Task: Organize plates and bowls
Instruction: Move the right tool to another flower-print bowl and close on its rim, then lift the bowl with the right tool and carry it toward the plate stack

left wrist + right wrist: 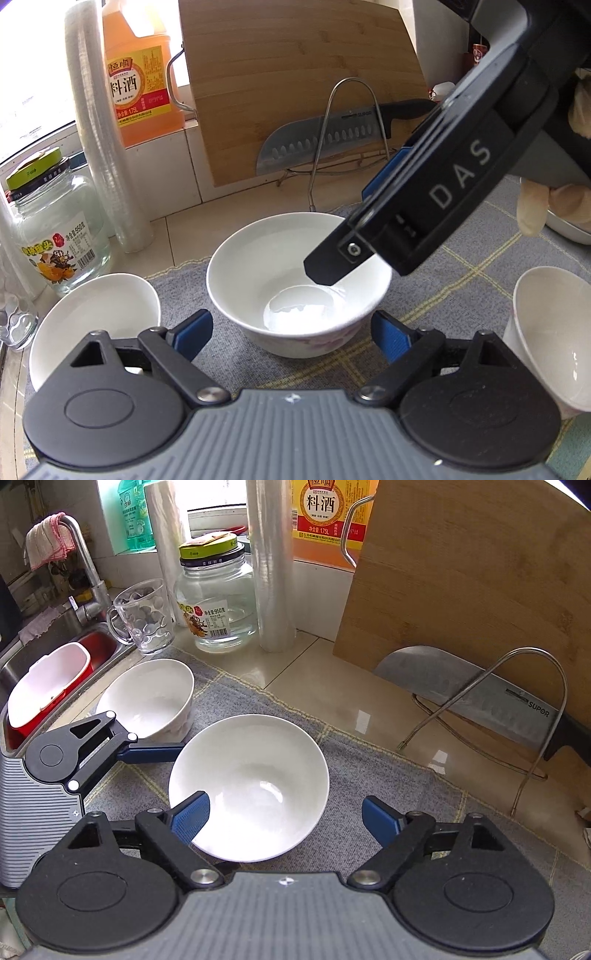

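Two sets of tongs, both spread wide, neither clamped on anything. Left tongs [291,336] low over the grey checked mat [461,280], blue pads well apart, aimed at the middle bowl [258,266] from its near side; from the right wrist view, one left pad reaching to the bowl's rim, touching or just beside it, cannot tell which. Right tongs [286,819] slanting down from the other side, astride the rim: one finger inside the bowl, close above its inner wall, contact not clear; the other outside and well apart from the bowl.

Middle bowl white, glossy, round, upright on the mat, faint pink pattern on the outer wall, bright glare on the bottom. Placed just beyond and between the left pads, and partly between the right ones.

Second white bowl [92,314] upright at the mat's edge, near the left tongs and beside a glass jar [55,229]. Third white bowl [550,332] tilted on its side at the far right. Behind on the desk [240,206], a wooden cutting board [295,74] upright, a knife [325,144] in a wire rack against it.
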